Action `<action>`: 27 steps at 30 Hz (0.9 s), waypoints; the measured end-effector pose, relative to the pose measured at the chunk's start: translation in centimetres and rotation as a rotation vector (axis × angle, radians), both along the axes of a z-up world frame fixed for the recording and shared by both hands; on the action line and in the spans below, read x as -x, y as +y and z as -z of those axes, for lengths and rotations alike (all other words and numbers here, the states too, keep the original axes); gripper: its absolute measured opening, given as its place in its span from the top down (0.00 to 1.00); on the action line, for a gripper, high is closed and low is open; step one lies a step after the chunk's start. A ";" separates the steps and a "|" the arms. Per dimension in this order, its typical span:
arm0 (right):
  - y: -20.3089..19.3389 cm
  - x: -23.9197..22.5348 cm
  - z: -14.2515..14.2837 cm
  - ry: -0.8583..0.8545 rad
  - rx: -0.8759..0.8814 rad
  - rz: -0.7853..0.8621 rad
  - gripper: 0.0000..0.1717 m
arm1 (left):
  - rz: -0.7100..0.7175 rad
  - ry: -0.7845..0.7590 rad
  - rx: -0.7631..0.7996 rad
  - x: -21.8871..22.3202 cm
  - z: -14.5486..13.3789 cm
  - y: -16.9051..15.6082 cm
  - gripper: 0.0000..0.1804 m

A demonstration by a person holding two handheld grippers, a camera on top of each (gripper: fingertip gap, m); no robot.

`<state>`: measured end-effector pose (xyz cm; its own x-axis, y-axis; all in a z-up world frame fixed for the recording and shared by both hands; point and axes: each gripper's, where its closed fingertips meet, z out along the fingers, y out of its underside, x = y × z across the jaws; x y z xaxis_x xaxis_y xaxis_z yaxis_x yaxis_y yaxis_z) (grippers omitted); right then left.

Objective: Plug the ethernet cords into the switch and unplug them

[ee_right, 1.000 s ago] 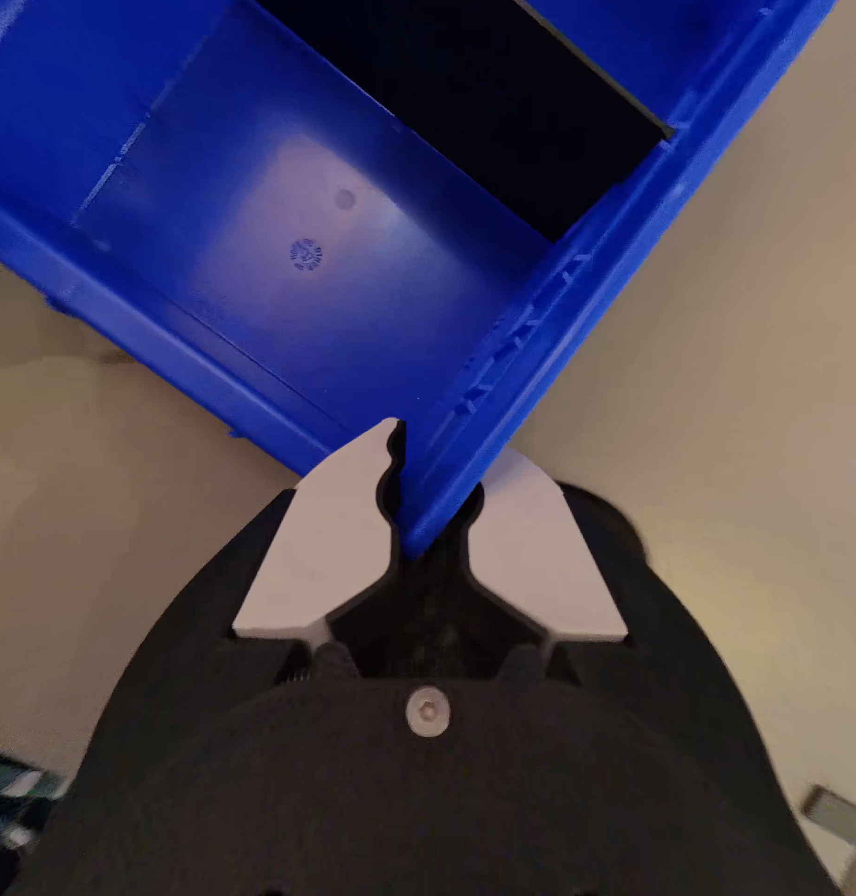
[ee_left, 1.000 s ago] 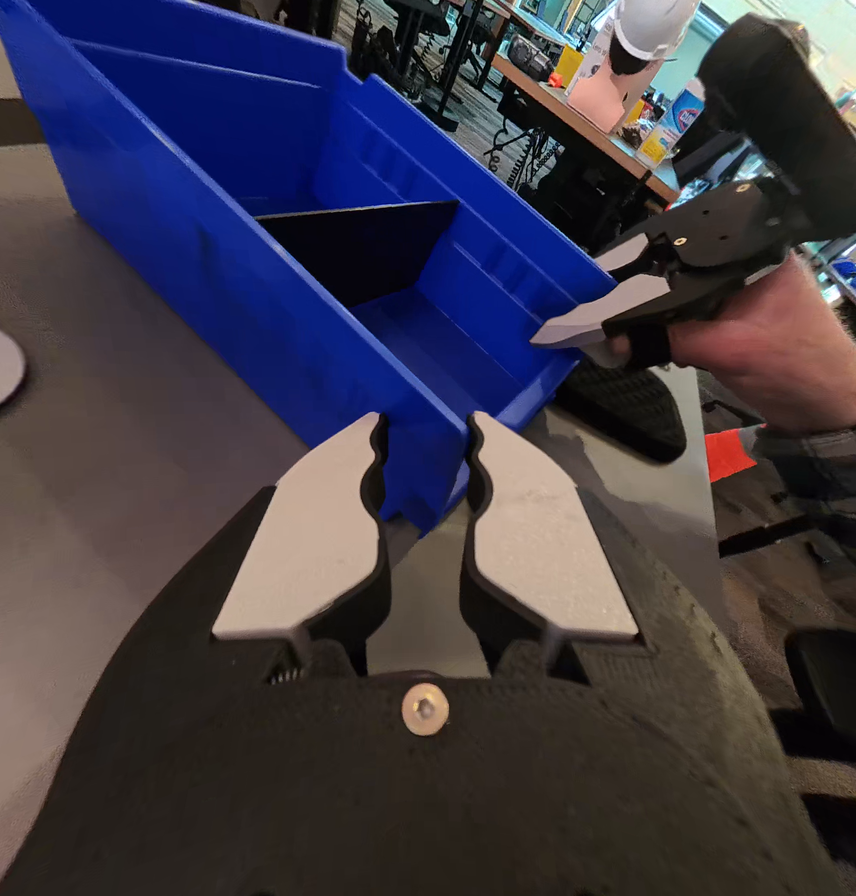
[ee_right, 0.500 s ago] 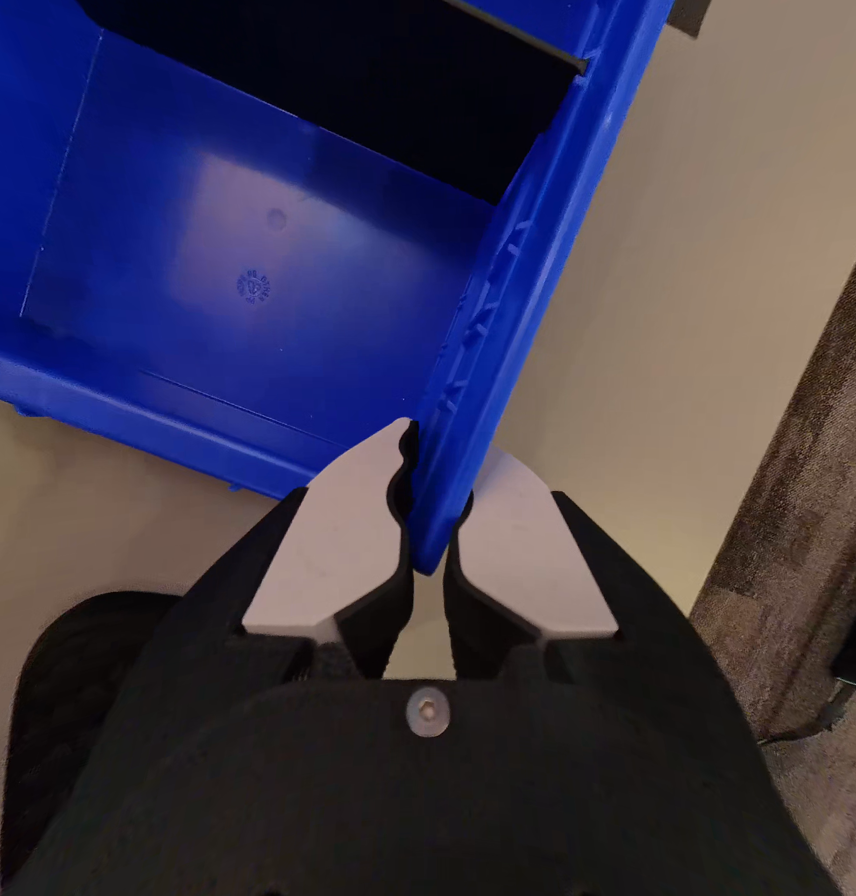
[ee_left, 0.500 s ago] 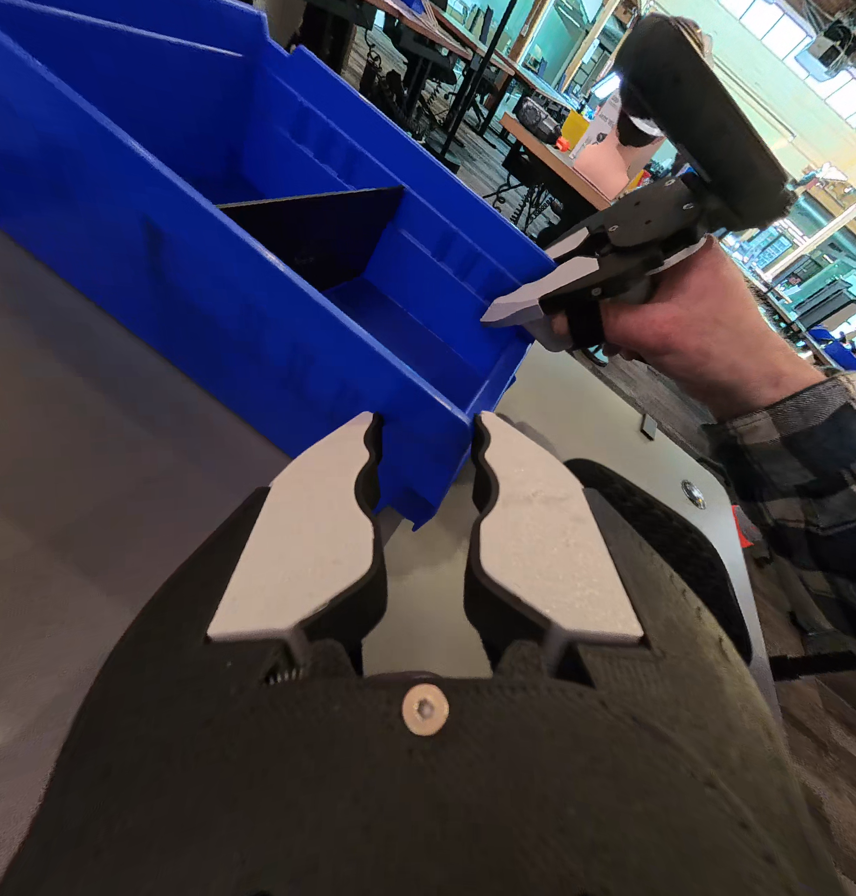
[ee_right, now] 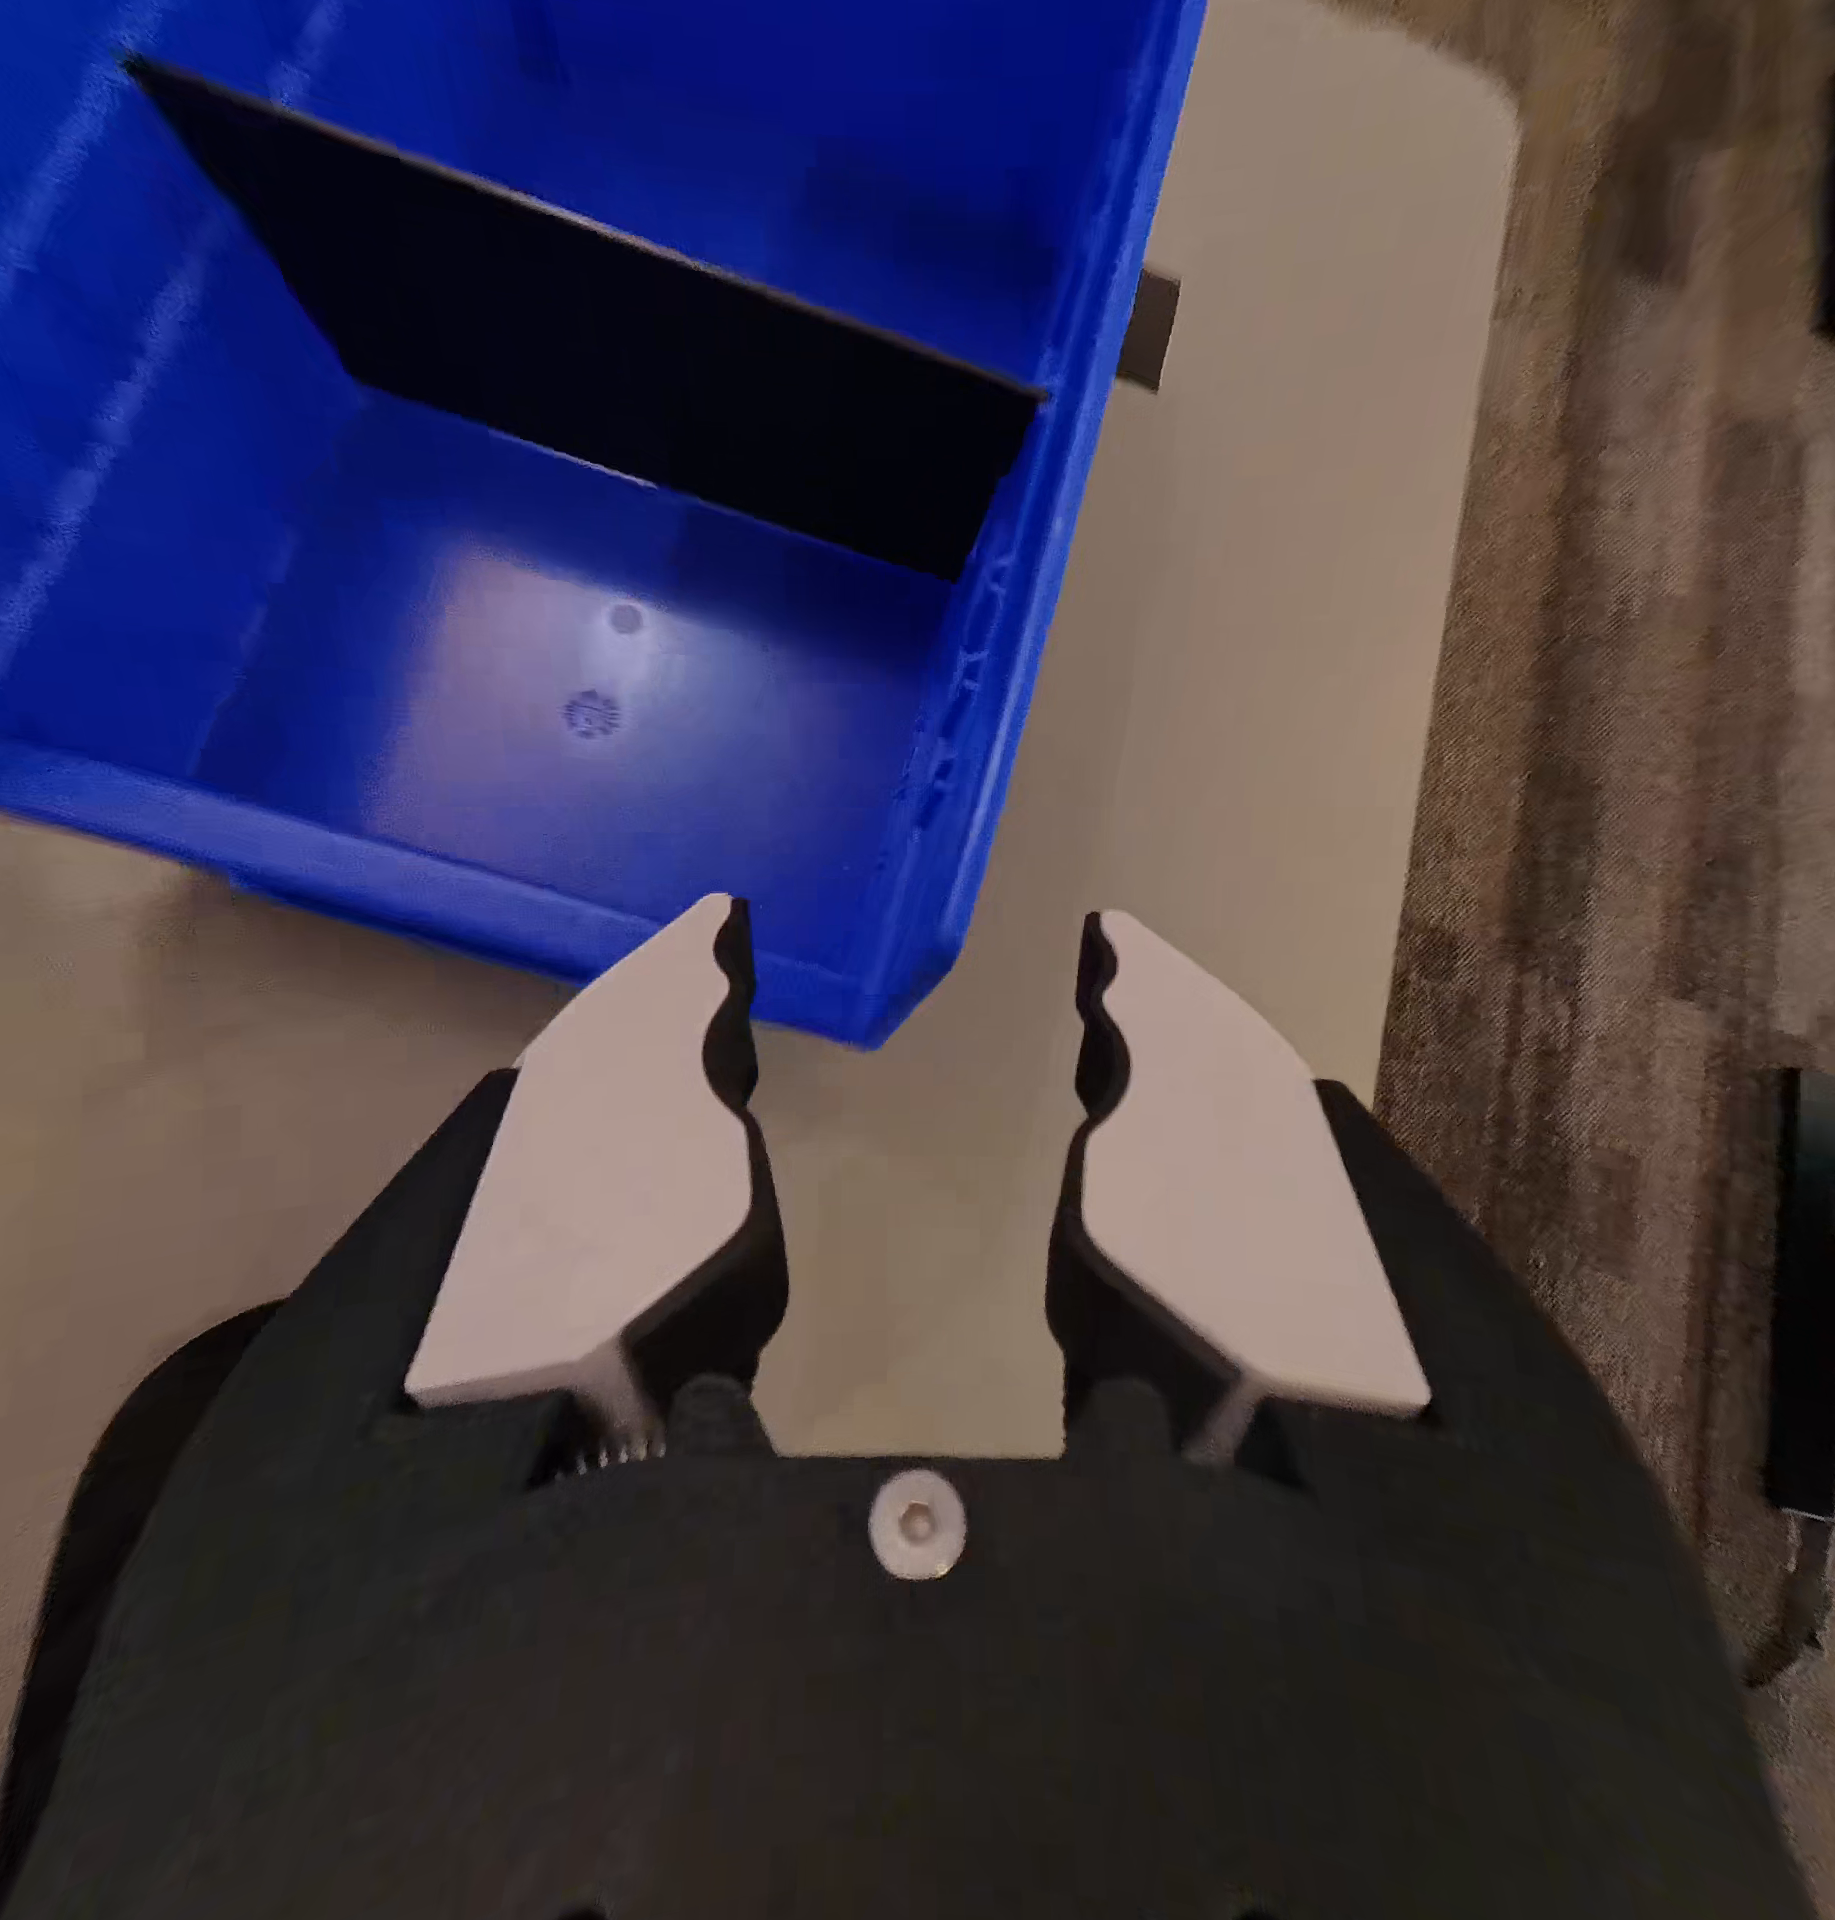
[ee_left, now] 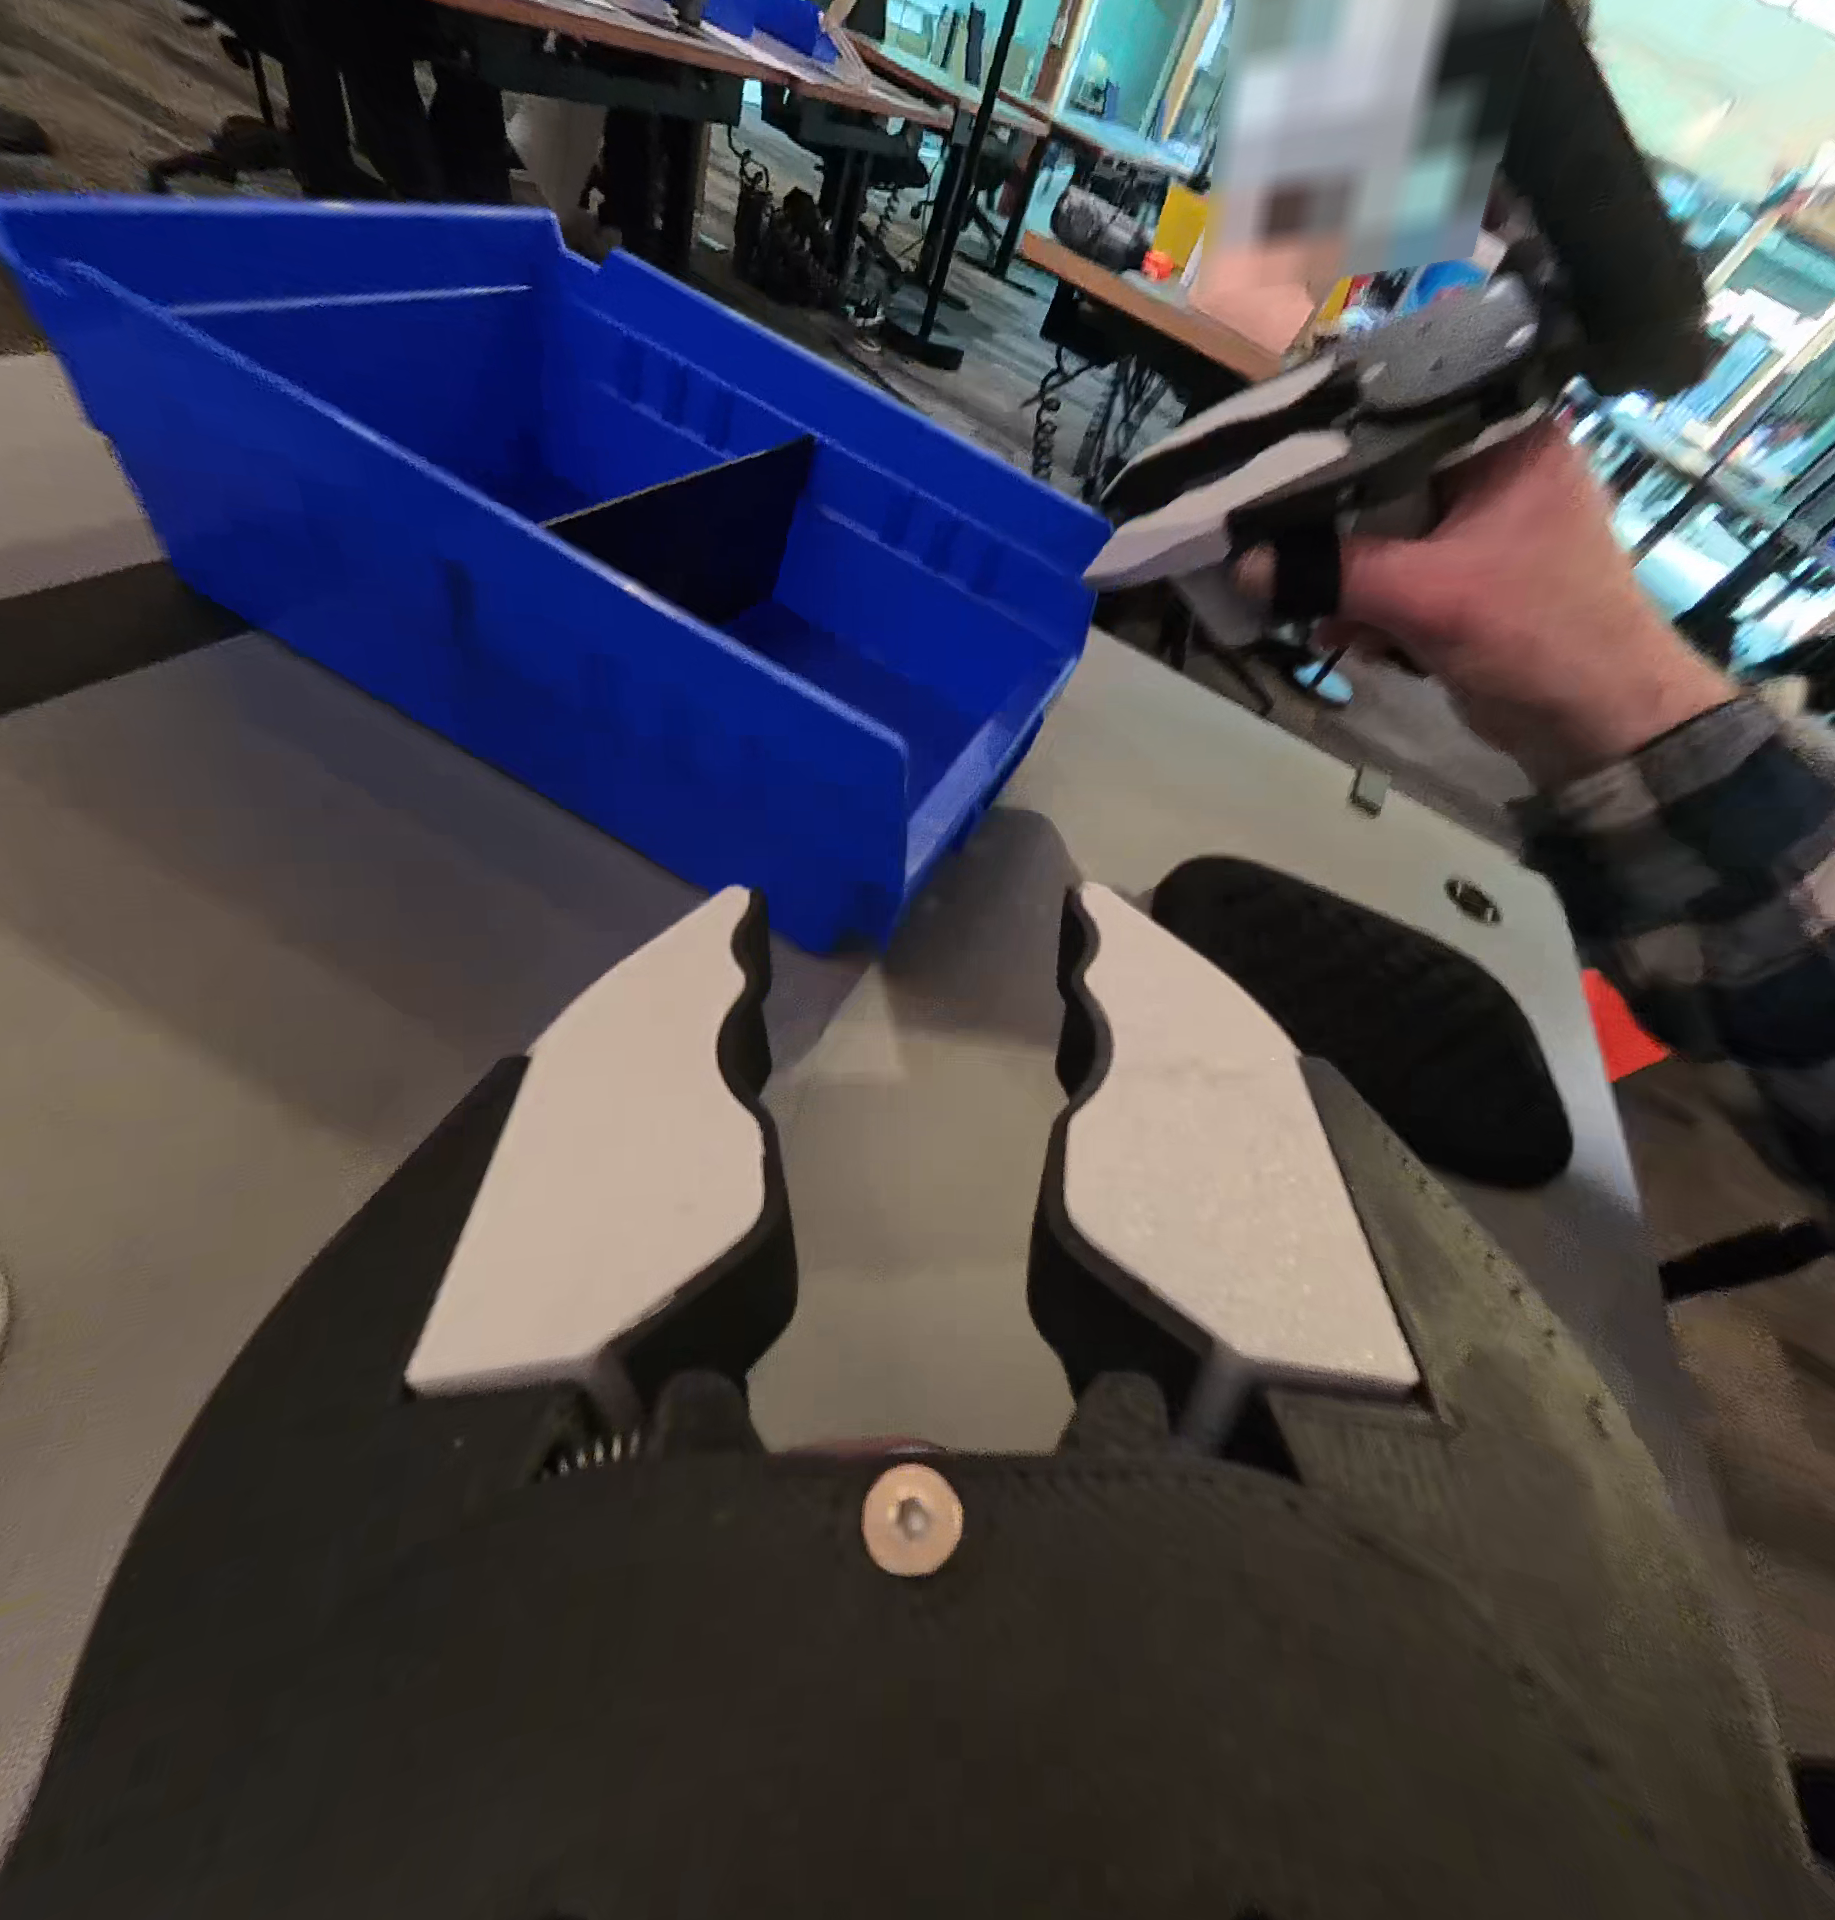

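Ethernet cords, switch: neither in view. Blue bin (ee_left: 539, 582): on grey table (ee_left: 217, 987), black divider (ee_left: 684, 540) inside, near compartment empty. Left gripper (ee_left: 908, 925): jaws apart, empty, near the bin's corner. Right gripper (ee_right: 913, 925): likewise spread, empty, above that corner, likely just let go.

Bright blue bin (ee_left: 601, 623) with a black divider (ee_left: 705, 540) inside; beside the bin, a pale grey worktop (ee_left: 217, 935). Each claw shows light grey fingers (ee_right: 601, 1174) on black, and there's a dark plaid sleeve (ee_left: 1713, 862).
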<state>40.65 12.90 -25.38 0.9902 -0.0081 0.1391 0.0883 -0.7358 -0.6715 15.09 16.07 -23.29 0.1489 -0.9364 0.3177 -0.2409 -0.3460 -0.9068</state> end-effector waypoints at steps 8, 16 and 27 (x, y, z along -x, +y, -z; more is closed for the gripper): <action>-2.5 15.0 -3.0 -0.028 -0.099 -0.297 0.75 | -0.151 0.157 -0.227 15.2 1.8 0.4 0.73; -0.4 32.9 2.4 0.155 -0.080 -0.663 0.75 | -0.367 0.300 -0.509 30.9 -1.4 3.9 0.77; 3.1 40.7 6.7 0.289 -0.101 -0.806 0.72 | -0.333 0.630 -0.946 44.2 -7.4 18.4 0.81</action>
